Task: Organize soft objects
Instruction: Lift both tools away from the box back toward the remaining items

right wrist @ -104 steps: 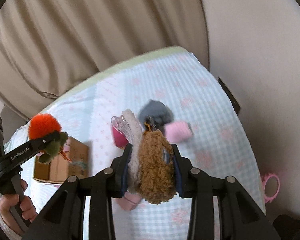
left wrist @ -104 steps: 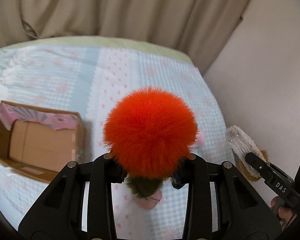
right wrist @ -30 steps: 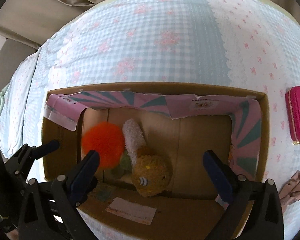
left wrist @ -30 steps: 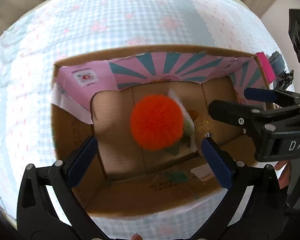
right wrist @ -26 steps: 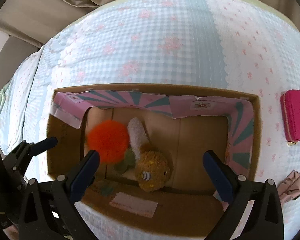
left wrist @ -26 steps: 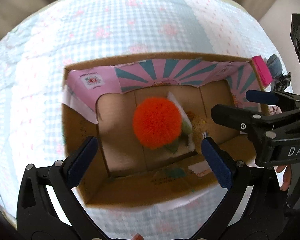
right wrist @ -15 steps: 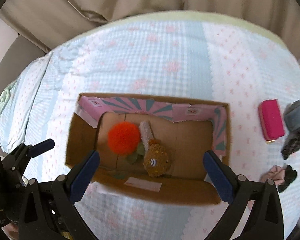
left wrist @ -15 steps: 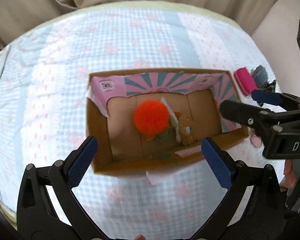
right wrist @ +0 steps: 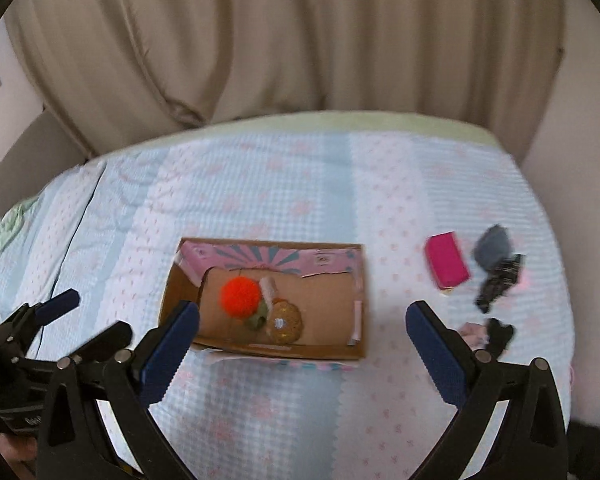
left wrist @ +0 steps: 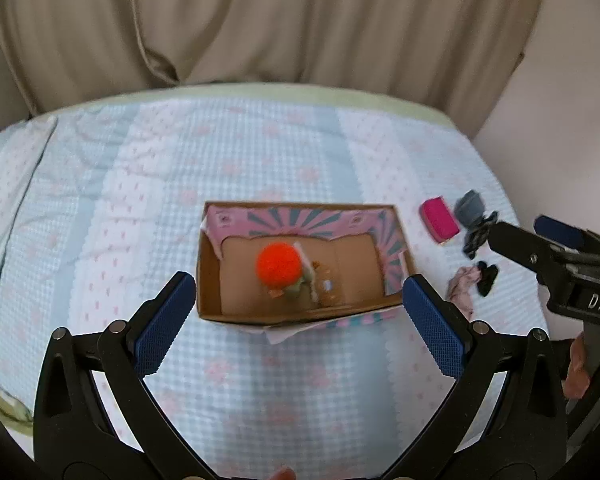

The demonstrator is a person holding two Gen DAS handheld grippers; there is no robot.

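Note:
An open cardboard box (left wrist: 210, 276) (right wrist: 168, 300) lies on the bed. Inside it sit an orange pompom toy (left wrist: 278, 263) (right wrist: 239, 296) and a brown plush (left wrist: 326, 288) (right wrist: 286, 319), side by side. My left gripper (left wrist: 300, 320) hangs high above the box, open and empty. My right gripper (right wrist: 302, 336) is also open and empty, above the box's near edge. To the right on the bedspread lie a pink pouch (left wrist: 439, 222) (right wrist: 446, 260), a grey soft item (left wrist: 470, 205) (right wrist: 494, 245), a dark patterned piece (right wrist: 498, 278), and a pale pink cloth (left wrist: 464, 282) (right wrist: 474, 332) beside a black item (right wrist: 499, 333).
A checked blue and pink bedspread (left wrist: 260, 160) (right wrist: 280, 184) covers the bed. Beige curtains (left wrist: 280, 20) (right wrist: 300, 40) hang behind it and a wall stands at the right. A hand (left wrist: 578, 364) holds the right gripper's handle. Green fabric (right wrist: 4, 228) lies at the far left.
Both grippers have risen well away from the box, which now looks much smaller. The orange pompom and brown plush stay in the box where they were let go.

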